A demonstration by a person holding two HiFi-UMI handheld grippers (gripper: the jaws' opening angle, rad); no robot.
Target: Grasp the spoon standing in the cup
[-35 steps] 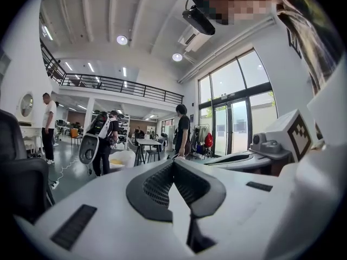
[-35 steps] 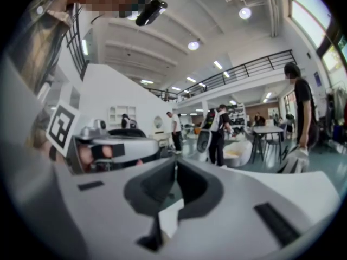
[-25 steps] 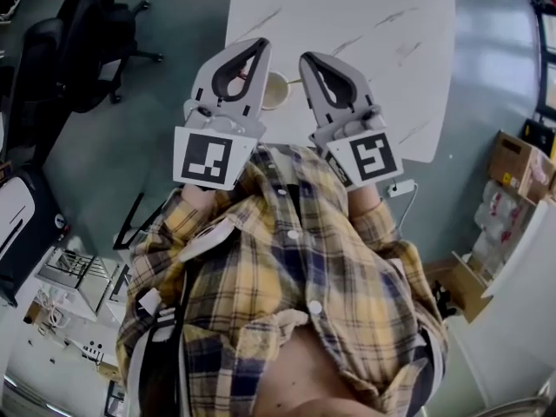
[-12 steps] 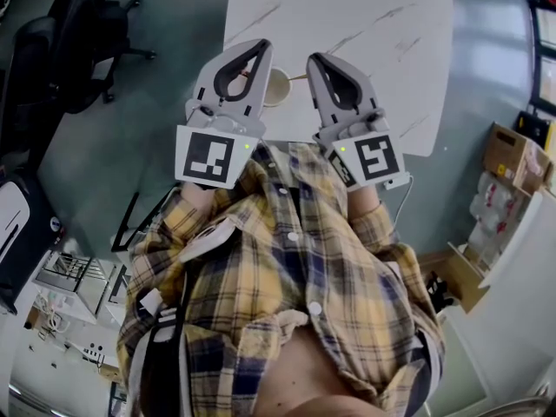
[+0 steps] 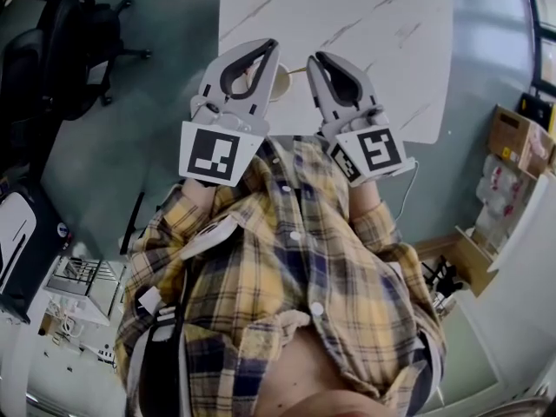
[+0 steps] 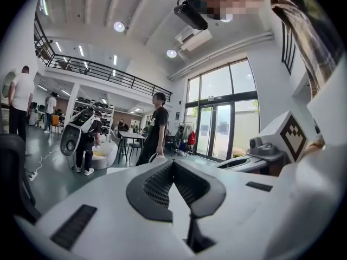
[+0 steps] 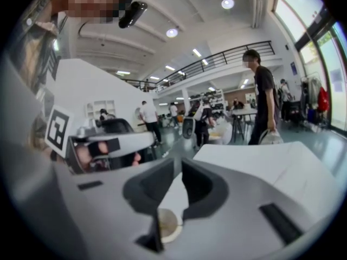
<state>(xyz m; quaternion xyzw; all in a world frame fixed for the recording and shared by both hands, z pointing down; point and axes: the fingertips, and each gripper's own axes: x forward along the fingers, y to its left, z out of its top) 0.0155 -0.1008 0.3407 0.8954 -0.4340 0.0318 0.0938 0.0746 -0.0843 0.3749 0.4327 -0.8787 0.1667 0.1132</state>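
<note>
A pale cup [image 5: 280, 83] stands near the front edge of the white marbled table [image 5: 373, 24], and the thin handle of a spoon [image 5: 295, 69] sticks out of it to the right. Both grippers are held above the table's edge, with the cup showing between them. My left gripper [image 5: 270, 47] is shut and empty, just left of the cup. My right gripper [image 5: 314, 59], just right of the cup, has its tips almost together and is starting to open with nothing between them. In the right gripper view the cup [image 7: 165, 224] shows low through the jaw gap.
A black office chair [image 5: 74, 46] stands left of the table and cardboard boxes [image 5: 514, 153] sit on the floor to the right. In the gripper views a person in black [image 6: 157, 130] and other people stand among tables far off.
Both grippers have drifted slightly up and to the right over the table's edge. The cup has stayed in place between them.
</note>
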